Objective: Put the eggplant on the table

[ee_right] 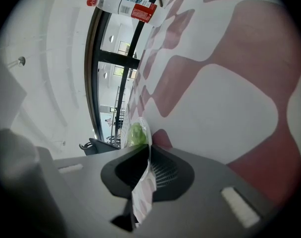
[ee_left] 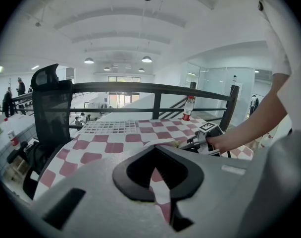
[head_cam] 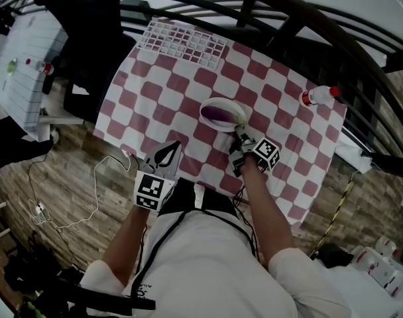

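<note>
Nothing of the task looks done yet. The left gripper (head_cam: 170,152), jaws nearly together and empty, hangs at 7 o'clock of the bowl (head_cam: 204,110). The eggplant (head_cam: 219,116) lies in that bowl, so moving it out onto the checked cloth (head_cam: 175,85) remains. The right gripper (head_cam: 241,132), at the bowl's 4 o'clock, seems pinched on its rim. A bottle (head_cam: 319,96) lies at 2 o'clock. A black railing (ee_left: 155,87) and wood floor (head_cam: 75,177) surround the table.

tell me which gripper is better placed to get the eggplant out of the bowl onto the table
Right. The right gripper has its jaws shut on the rim of the bowl that holds the eggplant. The left gripper sits back near the edge of the table, jaws together on nothing.
</note>
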{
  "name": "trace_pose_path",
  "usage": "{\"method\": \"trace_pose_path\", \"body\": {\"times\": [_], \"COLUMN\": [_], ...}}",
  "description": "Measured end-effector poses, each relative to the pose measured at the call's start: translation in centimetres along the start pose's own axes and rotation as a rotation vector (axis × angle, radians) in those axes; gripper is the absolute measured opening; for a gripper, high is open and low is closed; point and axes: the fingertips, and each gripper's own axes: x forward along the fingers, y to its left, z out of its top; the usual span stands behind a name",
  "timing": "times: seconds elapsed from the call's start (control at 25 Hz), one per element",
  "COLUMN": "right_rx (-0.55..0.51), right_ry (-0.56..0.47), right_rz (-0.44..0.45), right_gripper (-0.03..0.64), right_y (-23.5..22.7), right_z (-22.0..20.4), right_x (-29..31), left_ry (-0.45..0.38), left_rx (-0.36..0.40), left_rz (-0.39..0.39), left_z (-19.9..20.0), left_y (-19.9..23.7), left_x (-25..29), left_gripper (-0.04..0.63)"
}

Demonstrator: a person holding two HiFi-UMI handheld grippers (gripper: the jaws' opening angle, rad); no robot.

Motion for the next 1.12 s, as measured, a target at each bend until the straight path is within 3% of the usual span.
{"method": "trace_pose_path", "body": {"times": [0.8,0.96,1.12], "right_rx": [0.015,-0.052,-0.138], "right_ry": [-0.041,-0.062,-0.067], "right_rz": [-0.016,-0.004,0.080], "right_gripper": [0.071,0.012,0.006], "right_y": [0.4,1.7,5.0], "right_z": [-0.8,-0.7,-1.1], "right_x": [-2.7,-5.6,-8.4], "left_ry": [-0.016,-0.053,-0.081], "left_rx": [0.052,0.069,0.101], "left_rz": [-0.053,-0.098,-0.149], "left_z": [1.4,3.4,5.2], "left_y": [0.5,-0.7,-2.1], "left_x": [-1.0,-0.5,0.4], "left_gripper": [0.005,0.005,0.005]}}
